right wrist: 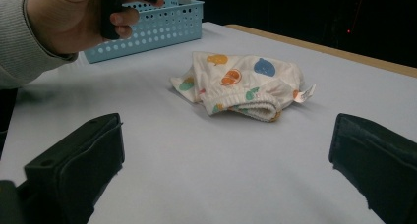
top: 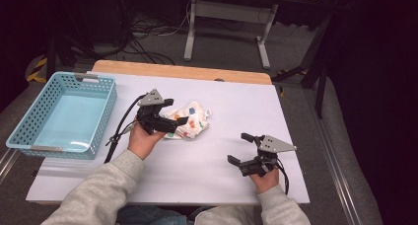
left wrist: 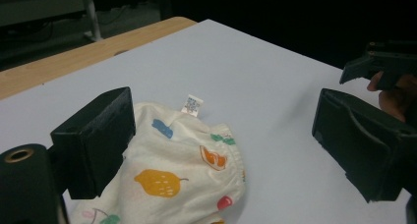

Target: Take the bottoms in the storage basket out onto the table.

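With our left tongs (top: 170, 120) spread over the crumpled fruit-print cloth (top: 191, 120) mid-tabletop (top: 296, 111), we judge a deep bite best; our right tongs (top: 242, 148) wait spread, well apart.

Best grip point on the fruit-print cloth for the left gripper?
Likely the near bunched edge of the cloth, coming down from above: the open left gripper already hovers over it, and the raised folds there give the jaws more to pinch than the flat parts.
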`<state>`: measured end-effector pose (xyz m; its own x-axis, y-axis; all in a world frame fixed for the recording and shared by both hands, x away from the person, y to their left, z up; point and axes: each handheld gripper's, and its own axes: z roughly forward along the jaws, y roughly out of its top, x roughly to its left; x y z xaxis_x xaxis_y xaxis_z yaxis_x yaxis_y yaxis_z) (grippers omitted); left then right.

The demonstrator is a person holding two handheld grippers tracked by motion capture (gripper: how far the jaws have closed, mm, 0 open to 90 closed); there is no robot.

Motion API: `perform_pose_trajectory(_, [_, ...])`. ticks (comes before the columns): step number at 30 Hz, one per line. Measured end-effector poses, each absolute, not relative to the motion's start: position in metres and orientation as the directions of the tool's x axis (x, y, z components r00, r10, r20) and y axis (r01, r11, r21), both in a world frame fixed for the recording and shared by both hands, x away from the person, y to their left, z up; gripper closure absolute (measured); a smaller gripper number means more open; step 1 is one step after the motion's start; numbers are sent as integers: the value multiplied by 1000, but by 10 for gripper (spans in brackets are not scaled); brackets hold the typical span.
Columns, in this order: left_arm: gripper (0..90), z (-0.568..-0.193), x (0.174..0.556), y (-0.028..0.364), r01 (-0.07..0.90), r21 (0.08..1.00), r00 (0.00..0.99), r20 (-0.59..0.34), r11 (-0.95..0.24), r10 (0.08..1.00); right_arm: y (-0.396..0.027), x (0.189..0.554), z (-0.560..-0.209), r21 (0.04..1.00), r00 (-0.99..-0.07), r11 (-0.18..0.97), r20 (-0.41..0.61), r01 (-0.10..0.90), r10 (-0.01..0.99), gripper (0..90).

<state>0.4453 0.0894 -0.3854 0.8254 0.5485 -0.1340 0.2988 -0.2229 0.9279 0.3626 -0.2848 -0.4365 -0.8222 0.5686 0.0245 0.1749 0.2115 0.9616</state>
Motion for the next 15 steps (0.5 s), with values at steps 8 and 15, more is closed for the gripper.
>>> perform_pose_trajectory(8, [71,-381,441,94,288,931,833,-128,-224,538,-285,362,-436,962,-823,212,24,175,568,9])
perform_pose_trajectory(15, [61,-379,440,99,284,932,840,-128,-225,527,-285,362,-436,962,-823,212,24,174,567,9])
